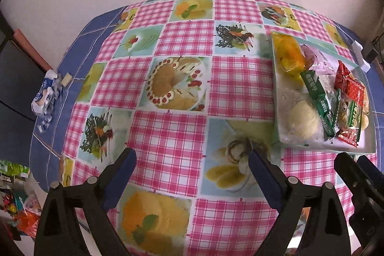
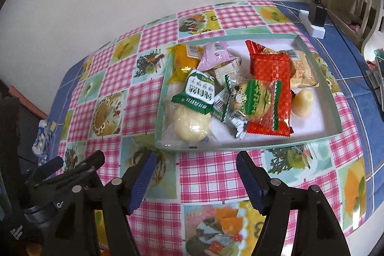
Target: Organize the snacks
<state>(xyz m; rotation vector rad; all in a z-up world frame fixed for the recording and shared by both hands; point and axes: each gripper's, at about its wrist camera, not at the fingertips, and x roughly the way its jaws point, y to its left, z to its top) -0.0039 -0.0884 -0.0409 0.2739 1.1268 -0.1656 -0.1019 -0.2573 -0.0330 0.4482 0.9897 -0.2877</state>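
My left gripper (image 1: pixel 192 157) and right gripper (image 2: pixel 195 160): jaws apart, empty. Tray (image 2: pixel 240 144) snacks overlap; lower packets hidden.

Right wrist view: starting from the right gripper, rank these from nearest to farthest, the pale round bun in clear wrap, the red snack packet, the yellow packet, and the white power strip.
From the right gripper:
1. Pale round bun, tray's near left corner.
2. Red snack packet, middle of the tray.
3. Yellow packet, tray's far left corner.
4. White power strip, beyond the tray, far right.
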